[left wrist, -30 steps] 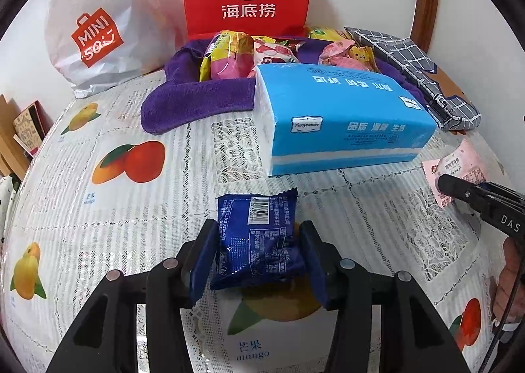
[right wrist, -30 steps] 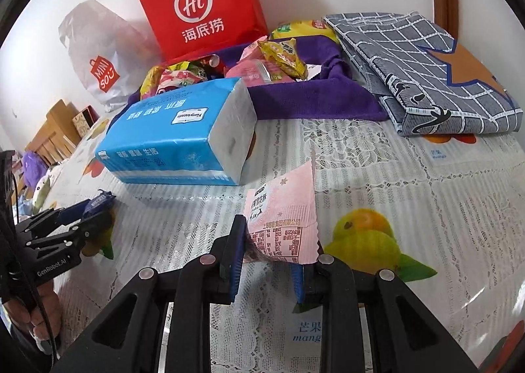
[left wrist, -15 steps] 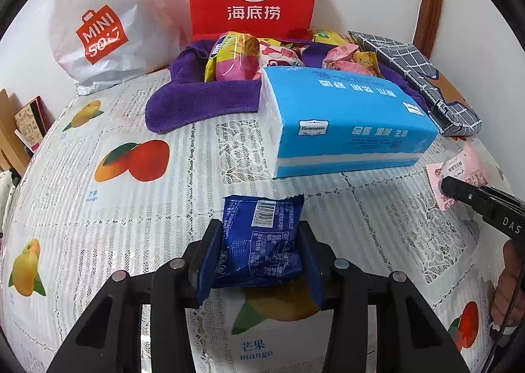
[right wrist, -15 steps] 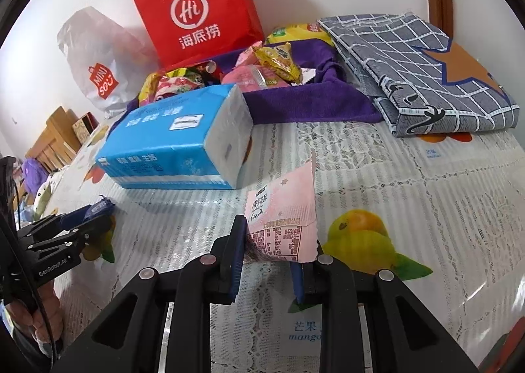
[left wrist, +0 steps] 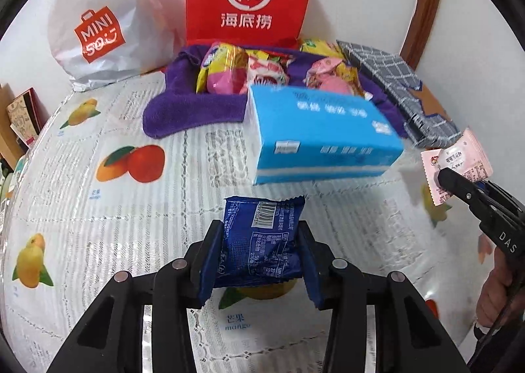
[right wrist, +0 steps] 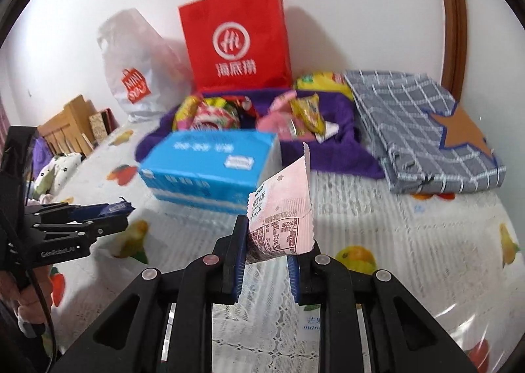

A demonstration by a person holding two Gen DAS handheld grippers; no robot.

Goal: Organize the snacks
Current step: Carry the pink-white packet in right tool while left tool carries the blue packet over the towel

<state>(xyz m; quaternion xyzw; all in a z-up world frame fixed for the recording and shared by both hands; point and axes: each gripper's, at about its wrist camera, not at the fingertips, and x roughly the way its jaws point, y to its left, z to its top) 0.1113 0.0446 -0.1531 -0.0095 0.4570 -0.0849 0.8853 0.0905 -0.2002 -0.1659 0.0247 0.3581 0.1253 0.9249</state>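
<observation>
Since both snack packs look light, soft and crinkly, the left gripper (left wrist: 259,254) squeezes the blue pack (left wrist: 261,243) by its sides mid-frame, and the right gripper (right wrist: 265,263) pinches the pink pack (right wrist: 282,217) at its bottom, both above the worktop (left wrist: 131,208).
</observation>
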